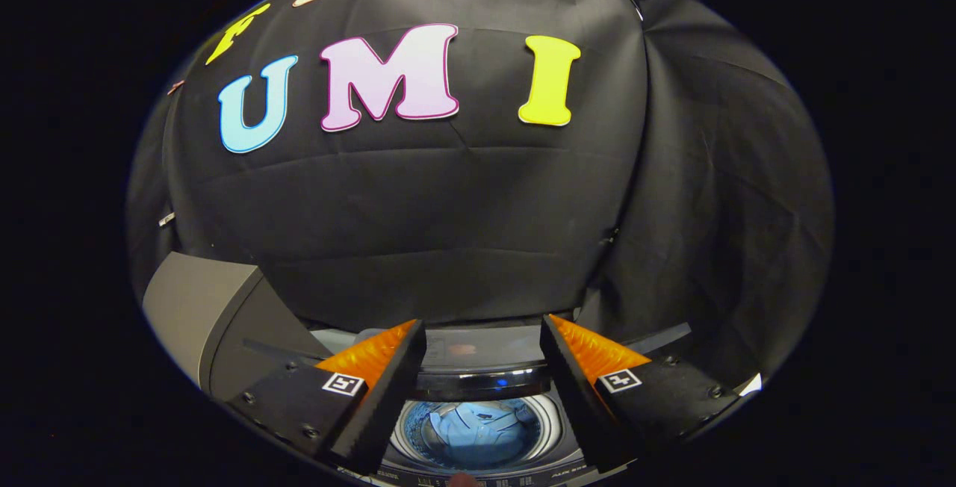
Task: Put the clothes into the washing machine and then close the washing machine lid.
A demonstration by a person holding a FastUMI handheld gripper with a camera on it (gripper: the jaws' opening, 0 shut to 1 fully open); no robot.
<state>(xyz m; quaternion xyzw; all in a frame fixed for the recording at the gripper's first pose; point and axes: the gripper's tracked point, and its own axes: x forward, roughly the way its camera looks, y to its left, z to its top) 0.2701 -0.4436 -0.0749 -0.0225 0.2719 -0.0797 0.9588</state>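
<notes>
Already the light blue shirt [478, 431] lies in the washing machine drum [411, 427], below and between the fingers of the tool [482, 334], which is released and empty; closing the raised lid [198, 308] apparently remains.

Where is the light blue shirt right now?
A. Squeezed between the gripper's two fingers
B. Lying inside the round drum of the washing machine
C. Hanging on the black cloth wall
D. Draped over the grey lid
B: the light blue shirt lies down in the round metal drum of the top-loading washing machine, seen between the fingers of the open gripper, which hold nothing.
</notes>
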